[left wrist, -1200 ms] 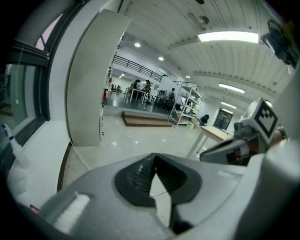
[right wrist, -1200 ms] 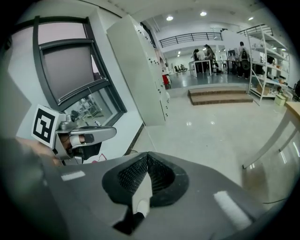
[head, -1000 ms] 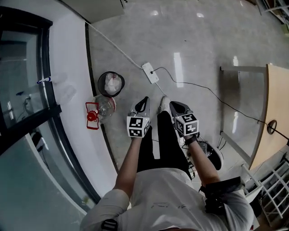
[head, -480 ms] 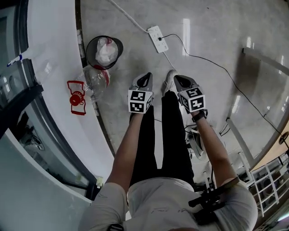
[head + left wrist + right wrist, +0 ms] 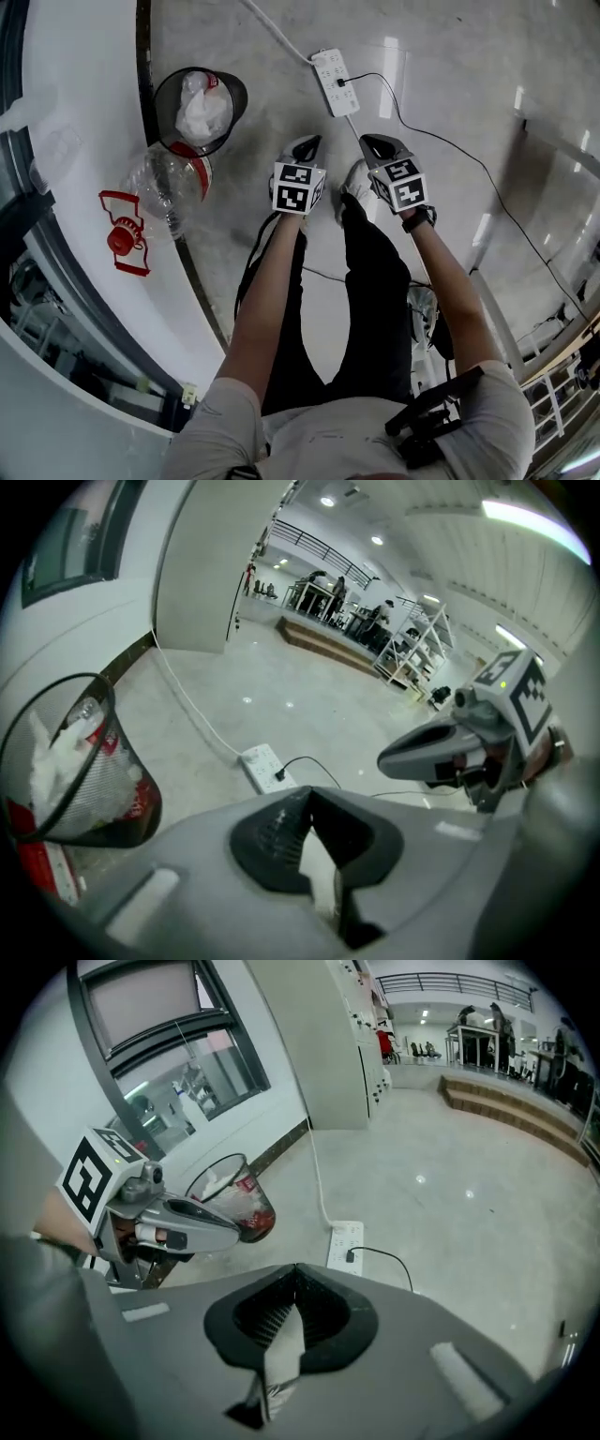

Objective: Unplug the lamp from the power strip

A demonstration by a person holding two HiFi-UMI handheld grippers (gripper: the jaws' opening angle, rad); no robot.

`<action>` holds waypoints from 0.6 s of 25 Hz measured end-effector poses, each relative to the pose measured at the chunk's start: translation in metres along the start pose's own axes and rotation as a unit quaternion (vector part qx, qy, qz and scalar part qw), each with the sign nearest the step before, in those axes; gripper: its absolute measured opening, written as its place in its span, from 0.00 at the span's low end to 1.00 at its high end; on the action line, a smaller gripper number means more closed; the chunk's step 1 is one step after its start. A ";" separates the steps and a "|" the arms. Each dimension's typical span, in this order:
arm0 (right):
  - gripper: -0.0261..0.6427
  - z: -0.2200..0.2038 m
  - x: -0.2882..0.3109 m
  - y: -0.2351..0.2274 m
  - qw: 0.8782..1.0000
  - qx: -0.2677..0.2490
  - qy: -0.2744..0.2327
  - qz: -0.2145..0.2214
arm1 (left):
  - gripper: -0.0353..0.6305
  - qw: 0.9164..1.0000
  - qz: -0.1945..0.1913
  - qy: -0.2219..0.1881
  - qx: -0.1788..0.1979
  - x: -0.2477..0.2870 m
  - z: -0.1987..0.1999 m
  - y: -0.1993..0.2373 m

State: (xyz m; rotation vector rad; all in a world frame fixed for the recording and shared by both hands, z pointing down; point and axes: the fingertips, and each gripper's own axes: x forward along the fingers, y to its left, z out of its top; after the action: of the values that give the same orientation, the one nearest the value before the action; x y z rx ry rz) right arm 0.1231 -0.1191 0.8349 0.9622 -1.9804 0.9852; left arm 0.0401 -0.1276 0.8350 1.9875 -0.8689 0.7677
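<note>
Head view: the power strip [image 5: 336, 68] lies flat on the grey floor [image 5: 450, 56], ahead of both grippers and apart from them; a black plug [image 5: 342, 82] sits in one of its sockets; the strip's own white cable [image 5: 291, 40] runs up and left out of the top edge. Left gripper [image 5: 307, 147] and right gripper [image 5: 373, 146] are held side by side above the person's shoe [image 5: 354, 180], both pointing toward the strip, touching nothing. In the left gripper view the jaw tips meet with nothing between them, only floor showing through the slit lower down; in the right gripper view the jaws are likewise closed and empty. From the plug a thin black cord [image 5: 384, 1249] loops away to the right; its far end is cut off by the gripper body, so what it feeds cannot be seen. A black mesh wastebasket [image 5: 199, 105] with crumpled white waste stands left of the strip by the wall; a clear bottle [image 5: 167, 183] lies just below it; the red item [image 5: 122, 242] beside the bottle is too distorted to identify.
</note>
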 end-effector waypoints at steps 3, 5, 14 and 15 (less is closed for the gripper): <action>0.05 -0.002 0.042 -0.029 1.000 -0.004 -0.009 -0.003 | 0.05 1.000 -0.009 -0.003 0.001 0.048 -0.007 0.017; 0.05 -0.008 0.073 -0.046 1.000 -0.012 -0.009 -0.005 | 0.05 1.000 -0.014 -0.006 -0.001 0.078 -0.018 0.028; 0.06 -0.033 0.165 -0.095 0.999 -0.017 -0.045 -0.003 | 0.05 0.993 -0.042 -0.001 -0.110 0.184 -0.079 0.071; 0.07 -0.033 0.169 -0.099 0.998 -0.016 -0.053 -0.003 | 0.05 0.993 -0.046 -0.002 -0.113 0.190 -0.081 0.072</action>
State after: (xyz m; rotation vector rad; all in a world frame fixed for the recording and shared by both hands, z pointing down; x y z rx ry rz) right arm 0.1367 -0.1845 1.0220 1.0208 -2.0720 0.9137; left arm 0.0768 -0.1456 1.0503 1.8144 -0.8226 0.5866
